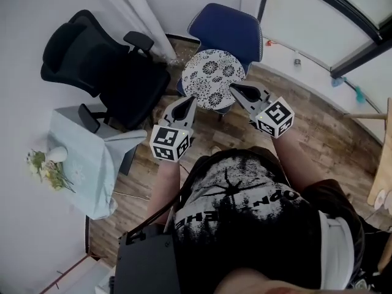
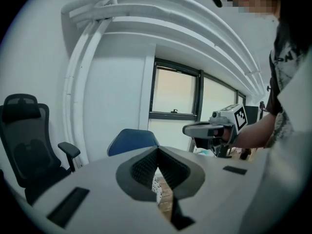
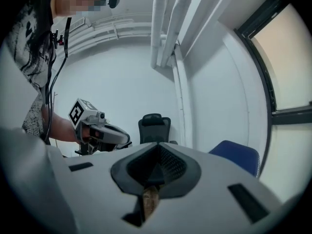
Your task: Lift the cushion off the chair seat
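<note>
A round white cushion with a black flower pattern [image 1: 213, 77] lies on the seat of a blue chair [image 1: 229, 28]. Both grippers hover short of the cushion's near edge, apart from it. My left gripper [image 1: 188, 101] is at its near left, jaws together and nothing between them. My right gripper [image 1: 236, 90] is at its near right, also shut and empty. In the left gripper view the closed fingertips [image 2: 157, 150] point towards the blue chair's back [image 2: 131, 140], with the right gripper [image 2: 187, 129] alongside. In the right gripper view the blue chair [image 3: 236, 155] is at the right.
A black office chair [image 1: 98, 66] stands left of the blue chair. A small table under a pale cloth [image 1: 86, 158] carries a vase of flowers [image 1: 46, 164] at the left. White walls and a window frame [image 1: 343, 48] close the corner; the floor is wood.
</note>
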A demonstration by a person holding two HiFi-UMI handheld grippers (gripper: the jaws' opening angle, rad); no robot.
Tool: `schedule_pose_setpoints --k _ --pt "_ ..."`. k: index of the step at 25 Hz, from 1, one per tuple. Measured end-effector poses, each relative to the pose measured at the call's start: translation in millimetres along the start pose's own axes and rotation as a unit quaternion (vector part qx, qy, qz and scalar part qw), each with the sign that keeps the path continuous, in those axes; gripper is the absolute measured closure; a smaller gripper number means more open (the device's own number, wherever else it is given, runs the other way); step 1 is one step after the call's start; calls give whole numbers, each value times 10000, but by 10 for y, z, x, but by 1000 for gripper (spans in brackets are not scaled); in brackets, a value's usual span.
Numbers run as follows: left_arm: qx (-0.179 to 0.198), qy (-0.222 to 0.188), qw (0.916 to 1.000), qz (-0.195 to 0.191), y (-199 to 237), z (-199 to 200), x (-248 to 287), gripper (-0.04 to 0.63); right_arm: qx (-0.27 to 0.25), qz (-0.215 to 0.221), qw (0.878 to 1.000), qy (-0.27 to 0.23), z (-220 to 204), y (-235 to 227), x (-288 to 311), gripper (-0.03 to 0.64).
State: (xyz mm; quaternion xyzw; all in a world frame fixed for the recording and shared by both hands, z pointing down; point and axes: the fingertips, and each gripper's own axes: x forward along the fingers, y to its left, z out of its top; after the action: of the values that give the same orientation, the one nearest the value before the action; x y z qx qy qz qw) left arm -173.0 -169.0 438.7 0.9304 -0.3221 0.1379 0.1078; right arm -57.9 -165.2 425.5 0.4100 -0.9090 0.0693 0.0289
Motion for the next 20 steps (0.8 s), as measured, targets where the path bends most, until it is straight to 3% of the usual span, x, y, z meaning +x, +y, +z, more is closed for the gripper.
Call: schedule_pose_setpoints --k 9,20 --pt "96 131 9979 -623 226 -94 158 583 15 -524 9986 79 -94 -25 208 597" --pt "-194 127 9979 -611 432 -143 277 583 210 -668 9973 201 -149 -232 268 597"
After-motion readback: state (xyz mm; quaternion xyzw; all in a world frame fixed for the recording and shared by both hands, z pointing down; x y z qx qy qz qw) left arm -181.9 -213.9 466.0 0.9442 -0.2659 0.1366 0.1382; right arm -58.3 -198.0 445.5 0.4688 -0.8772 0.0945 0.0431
